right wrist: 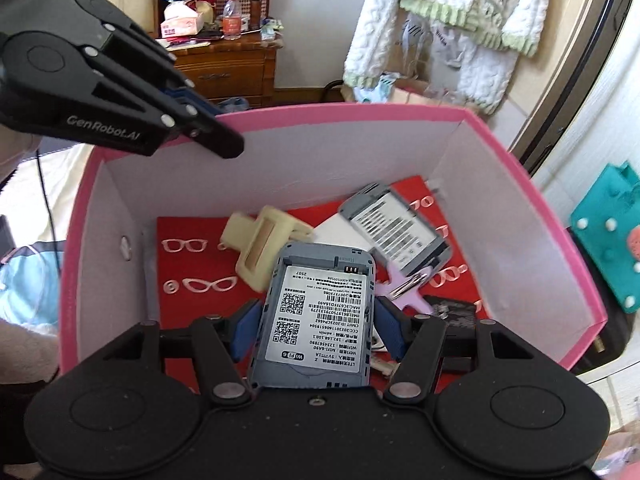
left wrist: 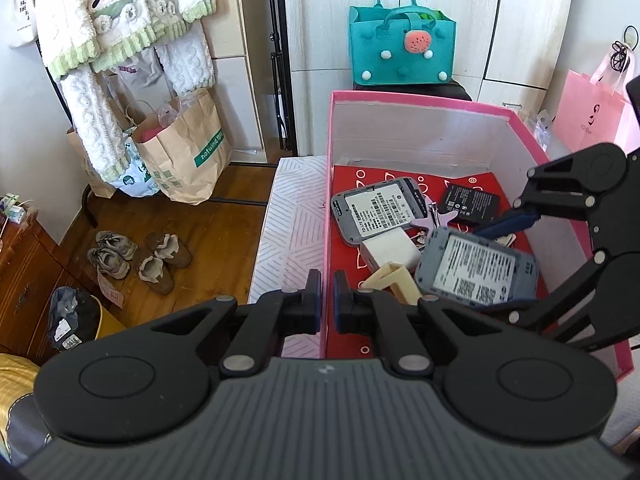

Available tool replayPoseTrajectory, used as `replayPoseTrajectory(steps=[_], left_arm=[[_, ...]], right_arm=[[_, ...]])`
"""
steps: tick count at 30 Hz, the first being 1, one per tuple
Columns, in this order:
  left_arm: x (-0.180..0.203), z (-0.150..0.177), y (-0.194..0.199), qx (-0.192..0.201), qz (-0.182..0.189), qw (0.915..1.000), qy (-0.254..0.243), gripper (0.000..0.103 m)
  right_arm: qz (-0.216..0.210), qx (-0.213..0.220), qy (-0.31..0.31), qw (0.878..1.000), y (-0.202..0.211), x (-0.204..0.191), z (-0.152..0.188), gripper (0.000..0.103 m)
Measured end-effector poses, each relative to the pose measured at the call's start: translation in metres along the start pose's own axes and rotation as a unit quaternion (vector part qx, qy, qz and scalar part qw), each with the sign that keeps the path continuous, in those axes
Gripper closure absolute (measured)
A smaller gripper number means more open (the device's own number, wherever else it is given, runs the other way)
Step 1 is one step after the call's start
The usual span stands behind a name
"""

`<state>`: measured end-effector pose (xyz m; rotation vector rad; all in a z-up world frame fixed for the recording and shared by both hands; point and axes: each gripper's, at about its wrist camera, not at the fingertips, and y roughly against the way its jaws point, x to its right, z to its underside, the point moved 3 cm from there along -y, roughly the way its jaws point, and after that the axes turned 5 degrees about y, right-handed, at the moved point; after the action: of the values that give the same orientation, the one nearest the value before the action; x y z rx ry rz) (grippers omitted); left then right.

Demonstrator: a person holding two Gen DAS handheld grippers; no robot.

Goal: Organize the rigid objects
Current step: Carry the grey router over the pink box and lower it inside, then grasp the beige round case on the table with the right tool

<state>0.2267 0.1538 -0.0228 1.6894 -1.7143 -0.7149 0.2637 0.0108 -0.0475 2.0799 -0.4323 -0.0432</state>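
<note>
While my right gripper (right wrist: 316,332) clamps it by its long sides, the grey pocket router (right wrist: 316,312) hangs low inside the pink box (right wrist: 532,216), tilted over the red liner. Its back cover is off, so I see a white label with two QR codes, barcodes and a "WiFi 6" mark. Its near end is cut off by the gripper body, and I cannot tell whether its far corner touches the cream plastic bracket (right wrist: 264,246) just beyond it.

A second grey router (right wrist: 396,232), also label-up, lies toward the far right corner of the box and is blurred in the right wrist view. Under it a lilac flat tool with a metal ring (right wrist: 404,290) pokes out. From the left wrist view I also make out a black battery (left wrist: 470,204) and a white charger block (left wrist: 390,252) on the red liner (left wrist: 352,176), which is printed with spectacle shapes.

My left gripper (left wrist: 327,300) has its jaws together, nipping the near pink wall of the box between the blue pads. Whatever keys lie beneath the held router are mostly hidden.

Outside the box, a teal felt bag (left wrist: 402,46) stands behind it.
</note>
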Motion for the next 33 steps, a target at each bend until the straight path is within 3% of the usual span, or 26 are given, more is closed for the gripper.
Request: replayPoseTrajectory(steps=[5,10,15,20,24,27,33], left_arm=[[-0.003,-0.002,0.000,0.000,0.006,1.0000,0.003,0.098],[-0.002,-0.002,0.000,0.001,0.004,1.0000,0.002,0.098],[-0.002,-0.001,0.000,0.003,0.002,0.9999,0.009,0.098],[0.000,0.000,0.002,0.012,-0.003,0.9999,0.009,0.098],[-0.002,0.000,0.000,0.004,-0.001,0.9999,0.013,0.098],[-0.002,0.001,-0.003,-0.001,0.001,0.9998,0.021,0.098],[-0.002,0.002,-0.005,-0.004,-0.001,0.9996,0.027,0.098]], right_arm=[[-0.044,-0.012,-0.002,0.999,0.000,-0.001,0.005,0.037],[-0.018,-0.020,-0.005,1.000,0.001,-0.001,0.009,0.037],[-0.007,0.061,-0.074,0.995,0.037,0.017,0.014,0.033],[0.034,0.163,-0.156,0.974,0.096,0.037,0.037,0.031],[0.120,0.258,-0.202,0.937,0.142,0.053,0.075,0.022],[0.172,0.251,-0.235,0.923,0.156,0.067,0.106,0.022],[0.203,0.197,-0.301,0.910,0.149,0.084,0.168,0.022]])
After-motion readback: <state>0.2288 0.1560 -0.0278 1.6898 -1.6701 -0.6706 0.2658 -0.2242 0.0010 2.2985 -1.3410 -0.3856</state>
